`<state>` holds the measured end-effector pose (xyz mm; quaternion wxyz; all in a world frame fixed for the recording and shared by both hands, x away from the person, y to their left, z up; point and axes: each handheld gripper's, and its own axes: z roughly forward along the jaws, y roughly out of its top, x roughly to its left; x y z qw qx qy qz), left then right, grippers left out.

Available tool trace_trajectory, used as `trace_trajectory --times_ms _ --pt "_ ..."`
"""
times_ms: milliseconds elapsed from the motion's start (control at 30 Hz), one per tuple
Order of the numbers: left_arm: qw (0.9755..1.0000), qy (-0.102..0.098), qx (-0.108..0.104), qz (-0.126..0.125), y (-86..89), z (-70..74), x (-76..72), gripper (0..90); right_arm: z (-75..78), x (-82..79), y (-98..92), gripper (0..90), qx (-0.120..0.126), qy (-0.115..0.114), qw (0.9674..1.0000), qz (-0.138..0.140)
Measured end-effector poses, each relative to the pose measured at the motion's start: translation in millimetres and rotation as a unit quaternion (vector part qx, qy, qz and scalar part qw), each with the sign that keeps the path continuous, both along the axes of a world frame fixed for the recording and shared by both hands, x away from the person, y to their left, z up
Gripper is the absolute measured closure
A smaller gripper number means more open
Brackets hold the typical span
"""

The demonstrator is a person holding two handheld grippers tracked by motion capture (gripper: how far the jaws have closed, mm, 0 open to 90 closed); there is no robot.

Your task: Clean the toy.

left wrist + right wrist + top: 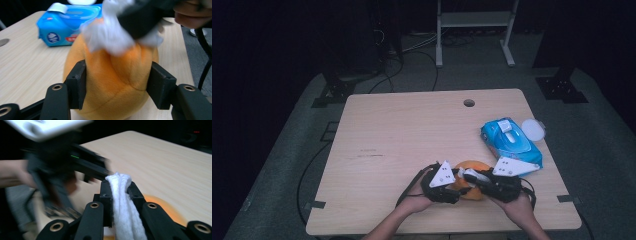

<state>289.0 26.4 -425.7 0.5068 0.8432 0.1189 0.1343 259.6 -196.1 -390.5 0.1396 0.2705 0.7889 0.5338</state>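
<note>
Left tongs (117,86) clamped on orange plush toy (112,85), pads pressed into both flanks. Toy sits on counter (402,130) at lower centre of high view, between both hands. Right tongs (119,190) pinched shut on white wipe (123,205), wipe bunched on toy's top. Both forearms enter from bottom edge, hands angled inward toward each other. Blue wipe pack (511,142) at right of counter, white lid (532,129) just beside it.

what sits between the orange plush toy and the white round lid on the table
The blue wipes pack lies between them: in the high view the orange plush toy is at its near left, and the white round lid touches its far right edge.
</note>
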Motion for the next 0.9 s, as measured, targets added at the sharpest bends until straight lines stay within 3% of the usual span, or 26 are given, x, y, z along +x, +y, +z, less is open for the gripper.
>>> trace_trajectory --times_ms 67,200,300,367,433,467,533,567,633,700,800,900 --pt "0.9999 -0.006 0.000 0.010 4.7 3.9 2.3 41.4 -2.1 7.9 -14.5 77.5 0.011 0.001 0.9994 -0.032" --pt "0.9989 -0.024 0.012 0.038 8.0 7.4 3.6 41.4 -13.8 20.9 -38.9 77.5 0.016 0.037 0.9956 -0.085" --pt "0.9986 -0.031 0.029 0.032 1.5 4.3 -0.3 39.7 -18.9 22.5 -38.7 77.4 0.022 0.050 0.9955 -0.078" --pt "0.9985 -0.034 0.042 0.009 -2.5 2.0 -3.3 35.9 -14.5 18.9 -33.8 77.4 0.038 0.043 0.9972 -0.047" --pt "0.9978 -0.039 0.051 -0.015 -5.4 1.1 -7.5 32.7 -11.6 16.4 -28.2 77.5 0.026 0.036 0.9982 -0.042" --pt "0.9979 -0.031 0.049 -0.030 -4.9 1.7 -8.0 31.1 -11.8 16.0 -26.6 77.4 0.016 0.033 0.9985 -0.041" --pt "0.9985 -0.007 0.023 -0.049 0.5 5.3 -4.7 31.0 -16.3 17.6 -27.2 77.4 0.004 0.042 0.9982 -0.044" --pt "0.9988 0.005 0.002 -0.049 4.8 7.8 -1.4 31.0 -19.2 18.6 -29.0 77.4 -0.002 0.045 0.9980 -0.043" --pt "0.9996 0.004 -0.010 -0.028 8.8 10.7 2.3 27.9 -23.0 18.5 -33.0 77.4 -0.006 0.052 0.9978 -0.041" --pt "0.9999 0.001 -0.009 -0.010 10.1 10.5 5.6 22.9 -23.7 17.8 -35.7 77.4 -0.009 0.054 0.9979 -0.035" --pt "0.9996 0.017 0.000 -0.022 6.8 2.5 6.0 23.7 -23.4 17.9 -33.9 77.3 -0.010 0.056 0.9981 -0.023" --pt "0.9988 0.039 0.004 -0.030 6.0 0.2 5.3 26.0 -22.5 15.0 -32.4 77.1 -0.029 0.044 0.9985 -0.013"
